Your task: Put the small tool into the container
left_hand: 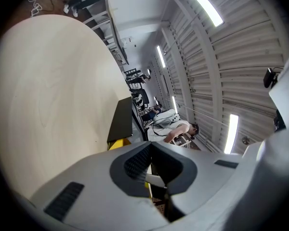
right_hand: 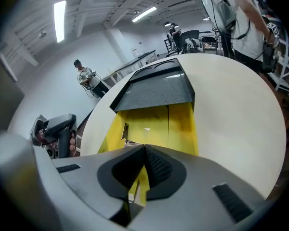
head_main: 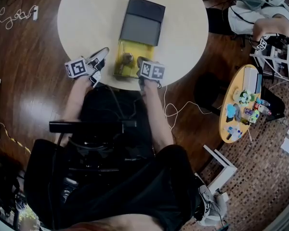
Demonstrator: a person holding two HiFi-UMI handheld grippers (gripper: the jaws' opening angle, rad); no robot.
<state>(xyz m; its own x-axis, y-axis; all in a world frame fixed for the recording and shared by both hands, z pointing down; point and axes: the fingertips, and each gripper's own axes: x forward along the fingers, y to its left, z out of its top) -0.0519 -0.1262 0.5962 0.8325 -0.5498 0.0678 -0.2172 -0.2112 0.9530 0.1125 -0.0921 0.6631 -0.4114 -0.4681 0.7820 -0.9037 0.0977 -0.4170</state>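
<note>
A yellow container (head_main: 136, 47) stands on the round white table (head_main: 82, 18), with its dark lid (head_main: 142, 19) swung open on the far side. A small brownish tool (head_main: 127, 58) lies inside, near the front wall. My right gripper (head_main: 141, 63) sits at the container's near right corner, pointing down into it. In the right gripper view its jaws (right_hand: 144, 148) are shut tip to tip, and a small metal piece (right_hand: 126, 140) shows just left of them over the yellow floor (right_hand: 183, 119). My left gripper (head_main: 101, 56) rests left of the container, level, and is shut (left_hand: 151, 144) on nothing.
The table's near edge runs right under both grippers. A person (head_main: 262, 8) sits at the back right. A small yellow side table (head_main: 231, 129) with several items stands on the floor to the right. Cables (head_main: 176, 110) trail below the table.
</note>
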